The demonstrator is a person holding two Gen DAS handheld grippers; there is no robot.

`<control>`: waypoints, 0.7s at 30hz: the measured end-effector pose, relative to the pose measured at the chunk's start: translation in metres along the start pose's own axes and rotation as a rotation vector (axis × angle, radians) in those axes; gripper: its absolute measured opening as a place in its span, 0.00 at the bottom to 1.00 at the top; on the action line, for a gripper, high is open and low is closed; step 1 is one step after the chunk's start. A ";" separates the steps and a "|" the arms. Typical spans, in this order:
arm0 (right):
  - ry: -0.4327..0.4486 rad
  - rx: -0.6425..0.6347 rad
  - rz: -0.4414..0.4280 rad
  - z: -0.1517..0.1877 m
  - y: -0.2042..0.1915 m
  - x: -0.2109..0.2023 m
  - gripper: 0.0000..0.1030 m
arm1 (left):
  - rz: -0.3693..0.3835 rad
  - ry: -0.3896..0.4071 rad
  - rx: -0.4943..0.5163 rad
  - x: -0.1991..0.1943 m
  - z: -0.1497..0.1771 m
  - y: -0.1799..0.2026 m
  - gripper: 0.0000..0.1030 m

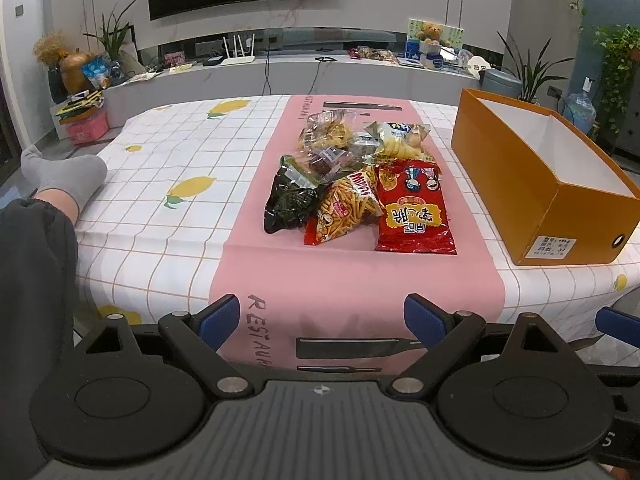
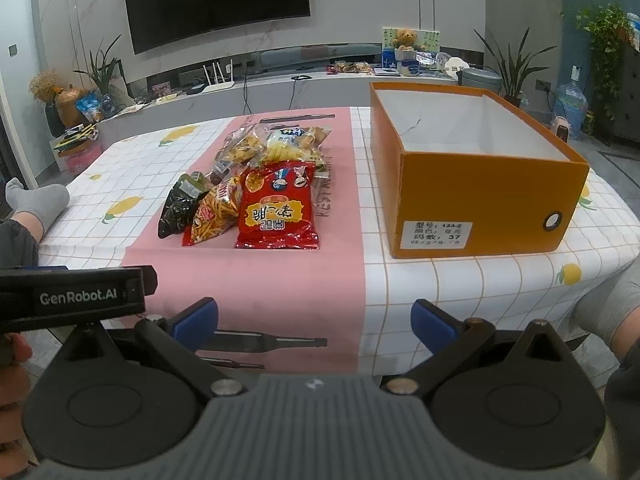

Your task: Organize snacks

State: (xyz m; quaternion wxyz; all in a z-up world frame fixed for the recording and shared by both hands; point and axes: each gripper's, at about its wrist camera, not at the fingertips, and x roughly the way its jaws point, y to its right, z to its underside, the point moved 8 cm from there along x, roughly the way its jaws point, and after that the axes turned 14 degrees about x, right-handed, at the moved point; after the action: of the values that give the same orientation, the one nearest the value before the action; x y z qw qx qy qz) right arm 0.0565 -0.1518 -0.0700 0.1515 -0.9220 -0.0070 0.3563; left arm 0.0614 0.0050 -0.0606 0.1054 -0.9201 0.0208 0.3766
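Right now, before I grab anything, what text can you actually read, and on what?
"GenRobot.AI": black body of the left gripper.
"133-2" and "37": white label on the orange cardboard box; its Chinese characters are too small.
"RESTAUR...", cut off: pink table runner.
Large red snack bag: upside-down yellow Chinese characters, unreadable to me.
Other packets: blurred.
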 end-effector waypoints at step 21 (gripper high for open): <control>-0.011 -0.009 0.001 0.002 0.000 0.003 0.97 | 0.002 -0.010 0.010 0.003 0.002 0.001 1.00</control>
State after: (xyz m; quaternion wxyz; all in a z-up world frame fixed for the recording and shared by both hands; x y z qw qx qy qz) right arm 0.0573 -0.1510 -0.0730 0.1470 -0.9207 -0.0090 0.3613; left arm 0.0616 0.0051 -0.0642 0.1099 -0.9176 0.0228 0.3814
